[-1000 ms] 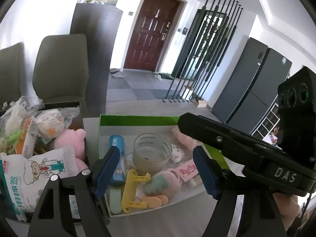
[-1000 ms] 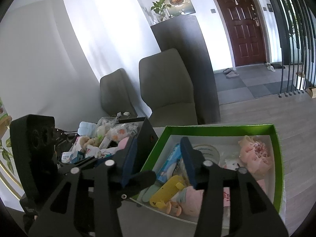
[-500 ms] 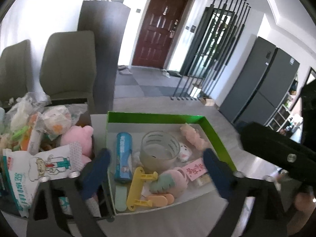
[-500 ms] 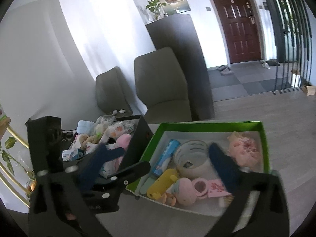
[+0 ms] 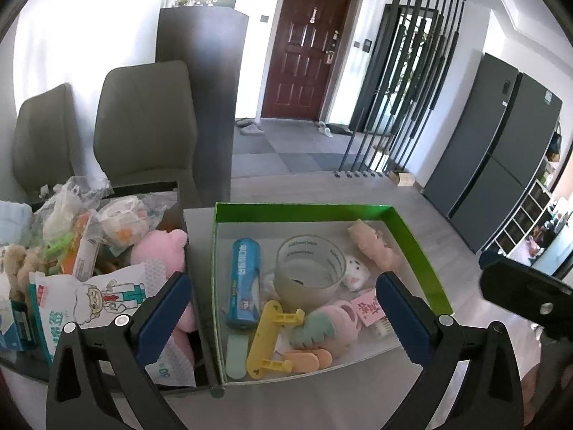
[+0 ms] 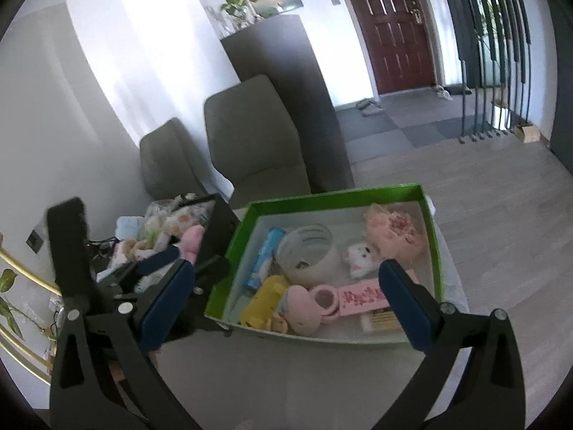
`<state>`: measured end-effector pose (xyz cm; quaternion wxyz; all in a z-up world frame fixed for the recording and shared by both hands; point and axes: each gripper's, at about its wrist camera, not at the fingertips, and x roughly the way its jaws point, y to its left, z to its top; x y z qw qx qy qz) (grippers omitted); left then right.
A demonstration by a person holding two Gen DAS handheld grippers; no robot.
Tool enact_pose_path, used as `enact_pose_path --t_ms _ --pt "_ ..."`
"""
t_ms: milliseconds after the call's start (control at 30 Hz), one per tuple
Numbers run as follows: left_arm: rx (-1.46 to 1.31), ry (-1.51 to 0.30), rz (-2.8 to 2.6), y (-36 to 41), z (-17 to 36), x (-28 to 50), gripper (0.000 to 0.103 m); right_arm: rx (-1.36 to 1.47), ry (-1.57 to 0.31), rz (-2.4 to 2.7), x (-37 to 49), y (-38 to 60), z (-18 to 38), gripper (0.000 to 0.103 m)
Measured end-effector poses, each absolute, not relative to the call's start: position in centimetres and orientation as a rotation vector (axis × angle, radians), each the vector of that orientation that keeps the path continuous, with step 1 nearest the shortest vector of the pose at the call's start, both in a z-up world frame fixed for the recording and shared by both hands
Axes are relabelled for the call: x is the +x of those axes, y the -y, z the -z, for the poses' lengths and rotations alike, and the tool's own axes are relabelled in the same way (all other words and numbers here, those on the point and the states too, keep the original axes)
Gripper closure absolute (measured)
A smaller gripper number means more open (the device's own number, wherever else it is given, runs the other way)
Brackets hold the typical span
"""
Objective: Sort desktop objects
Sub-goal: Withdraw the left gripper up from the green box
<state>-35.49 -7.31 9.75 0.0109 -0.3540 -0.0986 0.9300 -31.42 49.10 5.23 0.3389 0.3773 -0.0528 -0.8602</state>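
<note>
A green-rimmed box (image 5: pixel 301 211) holds a clear tape roll (image 5: pixel 309 272), a blue tube (image 5: pixel 243 283), a yellow clip (image 5: pixel 268 337), pink plush toys and a pink card (image 5: pixel 365 308). My left gripper (image 5: pixel 283 286) hangs open in front of the box with nothing between its fingers. Seen from the right wrist, the same green box (image 6: pixel 333 197) and tape roll (image 6: pixel 309 251) lie ahead of my right gripper (image 6: pixel 286 276), which is also open and holds nothing. The left gripper's body (image 6: pixel 68 243) shows at the left there.
Left of the green box stands a black box (image 5: pixel 143 188) crammed with plastic bags, a pink plush pig (image 5: pixel 161 251) and a white packet (image 5: pixel 100 297). Two grey chairs (image 5: pixel 143 125) stand behind the grey table (image 5: pixel 286 405). The other gripper (image 5: pixel 526 294) intrudes at the right.
Both grippers' jaws have spread wide apart. The right gripper has pulled away to the right edge of the left wrist view, uncovering the green box's contents.
</note>
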Motion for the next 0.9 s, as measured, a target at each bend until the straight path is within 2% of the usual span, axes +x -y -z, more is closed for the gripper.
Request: enact_pose_path --t_ms 900 --pt "-1.099 0.227 -2.910 6.2 -9.9 -35.5 0.001 1.081 0.056 2.293 -31.4 -48.9 -3.4 0.000"
